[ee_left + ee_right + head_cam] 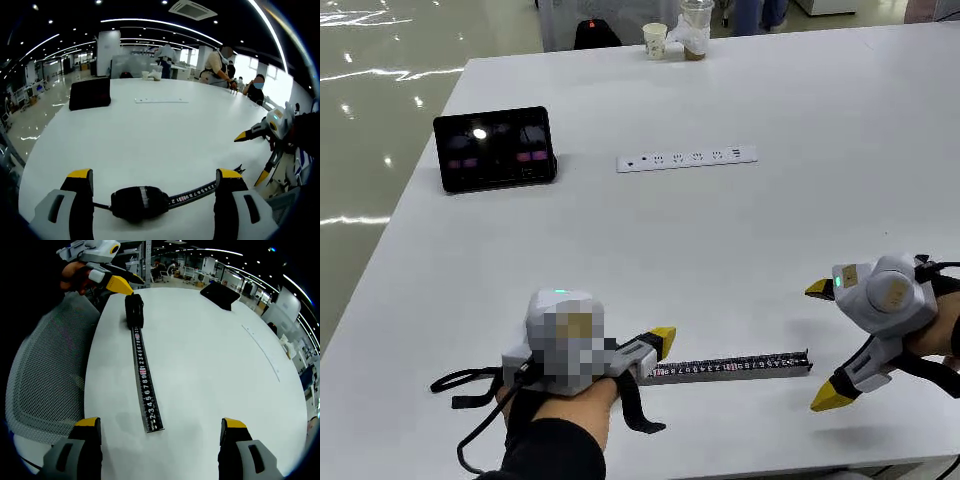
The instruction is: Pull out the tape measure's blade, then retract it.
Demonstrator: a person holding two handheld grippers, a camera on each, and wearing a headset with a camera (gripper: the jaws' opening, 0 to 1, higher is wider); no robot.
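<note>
Two wide-open grippers, my left gripper (155, 174) straddling the tape measure (140, 202) untouched, my right gripper (160, 422) empty, beside the extended blade (145, 385).

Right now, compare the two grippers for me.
The left gripper's jaws flank the tape's case; the right gripper's jaws face the free end of the blade, short of it. The left gripper is near-left on the table; the right gripper is by its right edge. Both have yellow-tipped jaws, open, gripping nothing.
</note>
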